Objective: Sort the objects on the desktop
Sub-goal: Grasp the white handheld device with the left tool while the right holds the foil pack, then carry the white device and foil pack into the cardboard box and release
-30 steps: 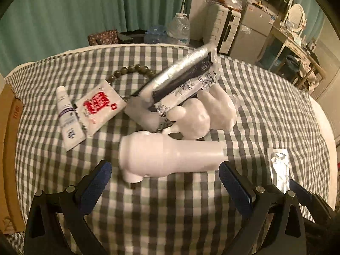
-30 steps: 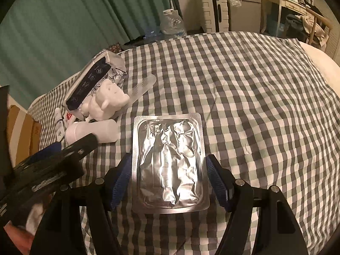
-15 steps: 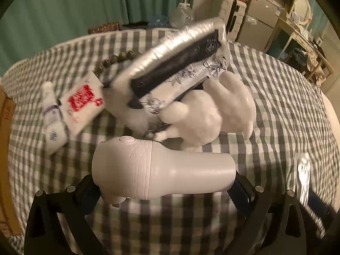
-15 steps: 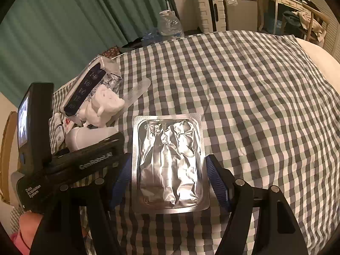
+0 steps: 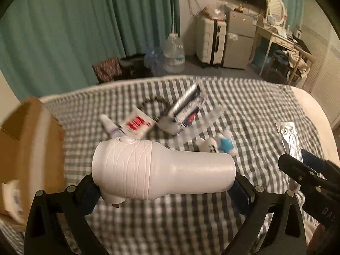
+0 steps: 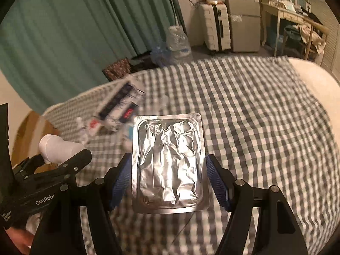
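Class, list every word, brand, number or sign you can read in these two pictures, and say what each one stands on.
"GenRobo", cut off: on the left gripper body, right wrist view.
"DA", cut off: on the right gripper body, left wrist view.
Small white lettering lower on the left gripper: too small to read.
Red print on the white sachet: blurred, unreadable.
Print on the silver and black pack: blurred, unreadable.
Small tube label: blurred, unreadable.

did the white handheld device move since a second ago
Yes. The white device lay on the checked cloth beside the silver packet a second ago; now it is lifted clear of the cloth, clamped in the left gripper, the packet far behind.
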